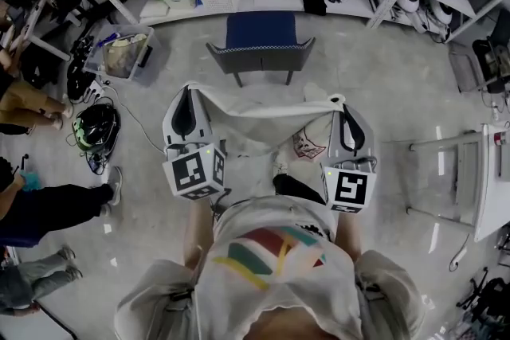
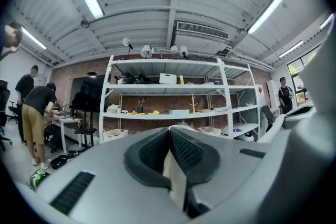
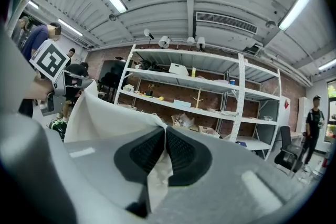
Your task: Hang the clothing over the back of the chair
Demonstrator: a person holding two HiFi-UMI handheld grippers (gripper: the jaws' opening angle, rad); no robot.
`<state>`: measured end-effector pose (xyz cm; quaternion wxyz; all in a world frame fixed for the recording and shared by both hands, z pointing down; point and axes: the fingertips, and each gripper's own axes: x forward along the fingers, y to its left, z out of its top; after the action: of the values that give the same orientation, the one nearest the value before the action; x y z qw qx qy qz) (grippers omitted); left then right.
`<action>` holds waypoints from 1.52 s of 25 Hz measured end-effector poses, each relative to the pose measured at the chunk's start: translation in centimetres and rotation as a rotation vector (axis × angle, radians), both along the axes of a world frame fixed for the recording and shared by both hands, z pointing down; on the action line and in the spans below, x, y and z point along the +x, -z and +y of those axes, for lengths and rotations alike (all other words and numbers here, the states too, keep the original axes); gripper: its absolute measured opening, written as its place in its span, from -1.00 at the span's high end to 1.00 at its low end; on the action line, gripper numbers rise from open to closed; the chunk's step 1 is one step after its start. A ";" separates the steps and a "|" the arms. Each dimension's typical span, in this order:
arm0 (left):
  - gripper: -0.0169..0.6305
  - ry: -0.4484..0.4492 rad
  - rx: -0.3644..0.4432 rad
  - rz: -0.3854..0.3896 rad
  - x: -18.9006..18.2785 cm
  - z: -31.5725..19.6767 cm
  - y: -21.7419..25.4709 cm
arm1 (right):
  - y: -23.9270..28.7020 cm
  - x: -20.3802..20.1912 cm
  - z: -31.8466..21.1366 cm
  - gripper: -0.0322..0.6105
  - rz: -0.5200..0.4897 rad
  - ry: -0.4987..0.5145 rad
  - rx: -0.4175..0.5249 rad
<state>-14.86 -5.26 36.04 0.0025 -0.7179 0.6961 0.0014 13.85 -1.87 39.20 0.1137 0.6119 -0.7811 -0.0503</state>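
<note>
- Reaching forward, held left gripper [image 1: 189,91] and right gripper [image 1: 342,103] level, side by side.
- Clamped both shut on the white fabric garment's [image 1: 259,122] top edge.
- Spread it between them, short of the blue-seated grey chair [image 1: 261,40].

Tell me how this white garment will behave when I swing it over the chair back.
Likely floppy: the white garment hangs in folds between the left gripper and right gripper. Probably light, since small pinches at its edge hold it. It should drape readily over the chair.

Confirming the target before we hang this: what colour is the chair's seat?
The seat is dark blue; the head view shows it best.
</note>
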 end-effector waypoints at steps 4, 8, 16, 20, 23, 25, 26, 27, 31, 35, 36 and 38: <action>0.90 0.030 0.021 -0.014 0.6 -3.3 1.3 | 1.2 1.3 -3.6 0.86 -0.010 0.022 0.036; 0.90 0.033 0.032 -0.010 2.1 -5.2 2.2 | 1.9 3.2 -6.7 0.86 -0.029 0.022 0.050; 0.90 0.012 -0.029 -0.007 0.0 -8.8 1.7 | 2.6 1.5 -11.0 0.86 -0.051 -0.016 0.022; 0.90 0.005 -0.011 -0.031 1.8 -9.5 2.2 | 2.9 3.1 -11.7 0.86 -0.055 -0.022 0.030; 0.90 0.000 0.000 -0.033 1.1 -10.0 2.3 | 2.9 2.2 -12.2 0.86 -0.055 -0.026 0.026; 0.90 -0.003 0.006 -0.033 -0.7 -10.8 2.2 | 2.7 0.5 -12.8 0.86 -0.040 -0.028 0.027; 0.90 -0.003 0.006 -0.035 -1.4 -11.1 2.1 | 2.5 -0.2 -12.9 0.86 -0.035 -0.028 0.024; 0.90 -0.001 0.005 -0.035 -1.7 -11.3 2.0 | 2.4 -0.6 -12.9 0.86 -0.033 -0.026 0.018; 0.90 0.006 0.006 -0.042 -1.1 -11.4 2.1 | 2.0 0.1 -12.8 0.86 -0.026 -0.016 -0.001; 0.90 0.013 0.019 -0.035 -1.4 -11.7 2.6 | 2.1 -0.4 -12.9 0.86 -0.024 -0.006 -0.004; 0.90 0.013 0.020 -0.034 -1.4 -11.7 2.6 | 2.2 -0.5 -12.9 0.86 -0.027 -0.005 -0.006; 0.90 0.011 0.018 -0.031 -1.5 -11.8 2.5 | 2.0 -0.6 -13.0 0.86 -0.019 -0.007 -0.011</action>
<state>-16.32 -17.09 33.59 0.0198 -0.7139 0.7000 -0.0032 13.27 -14.86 37.20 0.1099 0.6146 -0.7802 -0.0396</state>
